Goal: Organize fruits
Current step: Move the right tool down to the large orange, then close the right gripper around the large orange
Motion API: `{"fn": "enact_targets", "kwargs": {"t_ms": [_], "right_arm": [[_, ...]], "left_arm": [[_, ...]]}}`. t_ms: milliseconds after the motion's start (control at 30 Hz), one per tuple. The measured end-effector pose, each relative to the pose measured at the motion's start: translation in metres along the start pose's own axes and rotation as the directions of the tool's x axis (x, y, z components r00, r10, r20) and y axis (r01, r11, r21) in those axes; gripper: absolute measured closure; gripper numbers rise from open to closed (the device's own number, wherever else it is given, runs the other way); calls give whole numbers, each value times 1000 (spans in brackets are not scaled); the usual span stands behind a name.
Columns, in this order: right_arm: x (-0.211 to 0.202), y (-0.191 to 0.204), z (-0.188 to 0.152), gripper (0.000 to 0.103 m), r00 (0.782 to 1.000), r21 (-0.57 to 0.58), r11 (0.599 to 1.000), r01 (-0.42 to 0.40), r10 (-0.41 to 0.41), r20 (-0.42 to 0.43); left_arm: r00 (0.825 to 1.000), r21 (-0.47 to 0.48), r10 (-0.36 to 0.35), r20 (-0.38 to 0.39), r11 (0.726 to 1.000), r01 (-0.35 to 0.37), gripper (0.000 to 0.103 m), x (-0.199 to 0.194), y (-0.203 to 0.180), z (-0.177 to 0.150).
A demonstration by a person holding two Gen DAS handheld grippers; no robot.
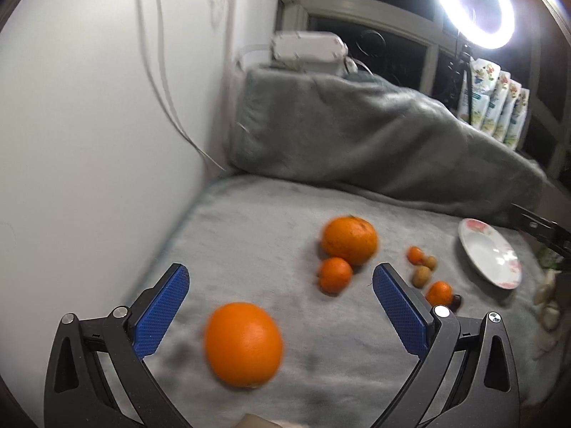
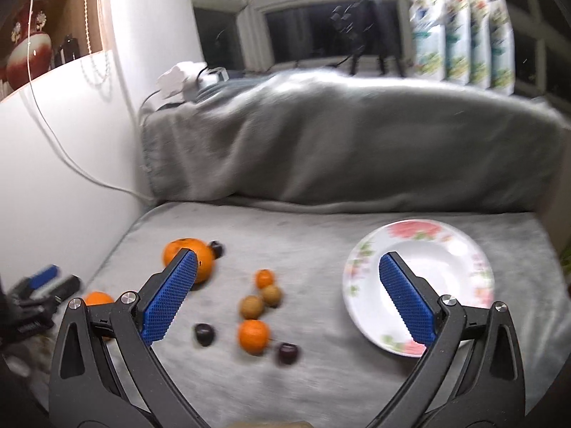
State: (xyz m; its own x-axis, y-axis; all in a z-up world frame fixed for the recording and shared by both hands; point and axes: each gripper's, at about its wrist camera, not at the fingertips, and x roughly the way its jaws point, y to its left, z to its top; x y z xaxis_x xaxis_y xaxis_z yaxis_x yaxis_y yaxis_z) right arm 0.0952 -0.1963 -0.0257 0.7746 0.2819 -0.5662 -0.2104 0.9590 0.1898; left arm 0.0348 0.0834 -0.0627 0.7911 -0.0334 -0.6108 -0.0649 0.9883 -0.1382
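Note:
In the left wrist view my left gripper (image 1: 280, 278) is open, and a large orange (image 1: 243, 344) lies on the grey blanket between its fingers. Farther off lie a second large orange (image 1: 349, 239), a small mandarin (image 1: 334, 274), and small fruits (image 1: 423, 274) beside the floral plate (image 1: 489, 253). In the right wrist view my right gripper (image 2: 287, 262) is open and empty above the blanket. Small mandarins (image 2: 253, 335), brown fruits (image 2: 252, 305) and dark cherries (image 2: 204, 333) lie between its fingers. The plate (image 2: 446, 249) is empty, behind the right finger. The left gripper (image 2: 43, 281) shows at the far left.
A folded grey blanket (image 2: 339, 135) rises along the back. A white wall (image 1: 89, 125) with a hanging cable bounds the left side. A ring light (image 1: 474, 3), packets (image 2: 460, 32) and a tripod stand on the windowsill behind.

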Motion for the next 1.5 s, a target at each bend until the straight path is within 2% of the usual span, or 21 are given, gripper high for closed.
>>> {"fn": "enact_targets", "kwargs": {"t_ms": [133,233,367,500,567,733,833,933,1067,1267,1367,1500], "right_arm": [[31,6,6,0,987,68,990,-127,133,-86],[56,9,8,0,964,151,968,-201,223,-145],[90,13,10,5,926,233,940,-249,301,-226],[121,15,9,18,874,342,894,-288,392,-288],[132,17,9,21,860,366,885,-287,407,-307],[155,25,6,28,820,416,856,-306,459,-341],[167,29,7,31,810,439,846,-302,471,-350],[177,33,6,32,797,459,835,-303,486,-358],[188,37,4,34,788,466,833,-298,490,-373],[197,41,1,36,769,483,821,-306,512,-383],[201,45,0,37,763,483,820,-306,515,-391],[204,48,-4,43,757,486,819,-306,519,-397]], "left_arm": [[993,-29,-95,-68,995,93,1,22,1,3],[983,-39,-155,-97,988,152,9,34,-3,6],[969,-36,-212,-128,977,209,21,51,-15,9],[948,-79,-281,-152,959,271,25,70,-25,6],[942,-99,-294,-160,955,280,32,80,-28,6],[939,-127,-303,-163,950,285,37,95,-31,10],[949,-95,-277,-153,960,265,38,101,-35,13],[943,-126,-290,-166,954,271,44,111,-32,13],[936,-143,-309,-167,947,287,45,119,-31,12],[947,-114,-281,-159,958,265,45,122,-38,14],[946,-120,-280,-166,958,262,45,125,-37,15],[949,-115,-270,-163,960,254,45,126,-39,15]]}}
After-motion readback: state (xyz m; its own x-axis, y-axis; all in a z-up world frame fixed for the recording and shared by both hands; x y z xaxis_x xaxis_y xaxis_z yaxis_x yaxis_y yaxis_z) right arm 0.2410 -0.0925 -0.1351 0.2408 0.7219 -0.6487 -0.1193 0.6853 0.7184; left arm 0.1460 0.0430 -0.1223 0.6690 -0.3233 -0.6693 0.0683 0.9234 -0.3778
